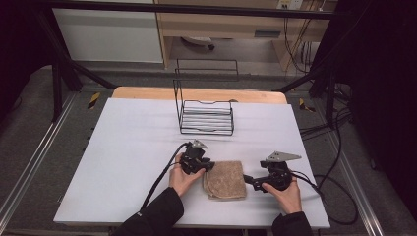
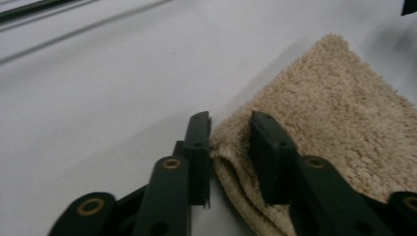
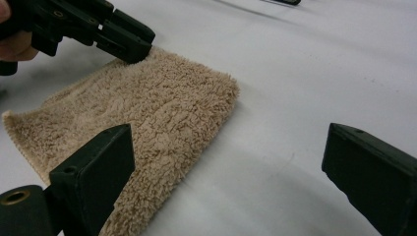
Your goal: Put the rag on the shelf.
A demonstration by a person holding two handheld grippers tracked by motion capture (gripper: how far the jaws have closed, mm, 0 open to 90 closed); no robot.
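Observation:
A folded tan towel [image 1: 226, 180] lies flat on the white table near its front edge. My left gripper [image 1: 210, 166] is at the towel's left far corner. In the left gripper view its jaws [image 2: 230, 123] pinch the thick folded edge of the towel [image 2: 339, 108], which fills the narrow gap between them. My right gripper [image 1: 247, 179] sits just right of the towel, low over the table. Its jaws [image 3: 231, 162] stand wide open with bare table between them, and the towel [image 3: 162, 108] lies beside its left jaw. The left gripper [image 3: 133, 46] shows at the towel's far corner.
A black wire rack [image 1: 205, 117] stands at the back middle of the white table [image 1: 128, 147]. Cables trail from both grippers toward the front and right. Dark frame posts and floor cables surround the table.

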